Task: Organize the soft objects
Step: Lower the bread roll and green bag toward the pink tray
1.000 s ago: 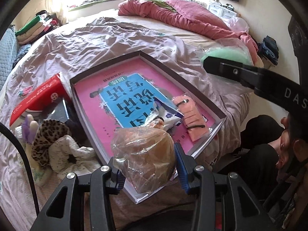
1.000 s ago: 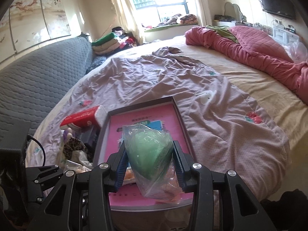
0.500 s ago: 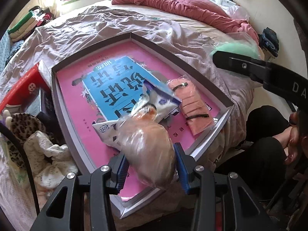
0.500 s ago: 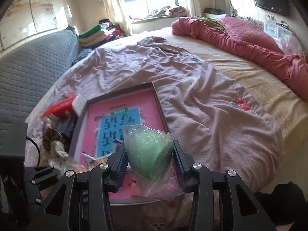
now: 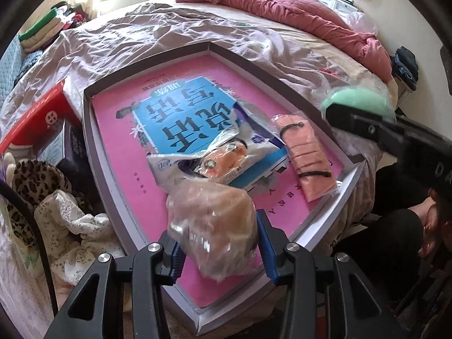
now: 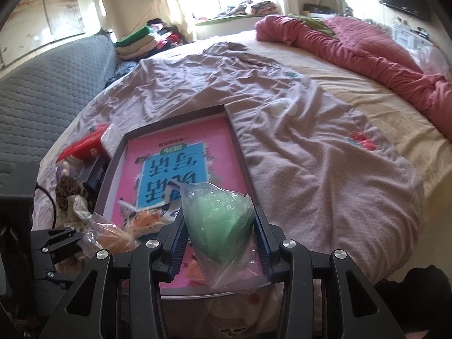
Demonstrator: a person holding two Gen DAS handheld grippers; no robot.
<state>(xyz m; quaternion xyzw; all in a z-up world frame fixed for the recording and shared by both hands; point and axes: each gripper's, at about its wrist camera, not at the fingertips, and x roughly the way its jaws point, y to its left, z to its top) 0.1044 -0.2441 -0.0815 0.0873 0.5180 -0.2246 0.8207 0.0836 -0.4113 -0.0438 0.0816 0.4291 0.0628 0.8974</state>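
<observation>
left claw grips bagged tan sponge.

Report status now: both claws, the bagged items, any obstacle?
Left claw shut on tan bagged sponge. Right claw shut on green bagged sponge. Both above tray; packets inside.

Each hand-held gripper, the left and the right, is a black plastic frame of angled struts fastened with round silver screws, its two fingers faced with ribbed blue pads. White letters mark the right one's side.
</observation>
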